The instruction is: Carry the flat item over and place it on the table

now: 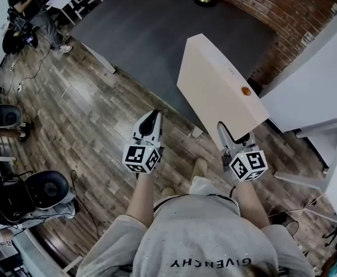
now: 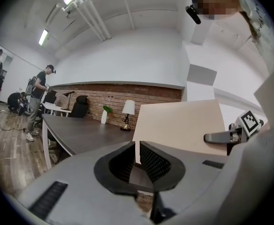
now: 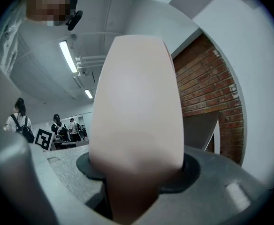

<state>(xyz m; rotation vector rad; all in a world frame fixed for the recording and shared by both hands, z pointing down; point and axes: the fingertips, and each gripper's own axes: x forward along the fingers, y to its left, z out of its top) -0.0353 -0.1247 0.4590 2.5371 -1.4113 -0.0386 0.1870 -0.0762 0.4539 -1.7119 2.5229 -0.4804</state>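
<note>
Box (image 1: 220, 79) between right gripper (image 1: 236, 137) jaws (clamped)

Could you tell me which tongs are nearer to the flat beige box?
Right. The right tongs grip the flat beige box at its near edge; the left tongs hang apart, to its left.
</note>
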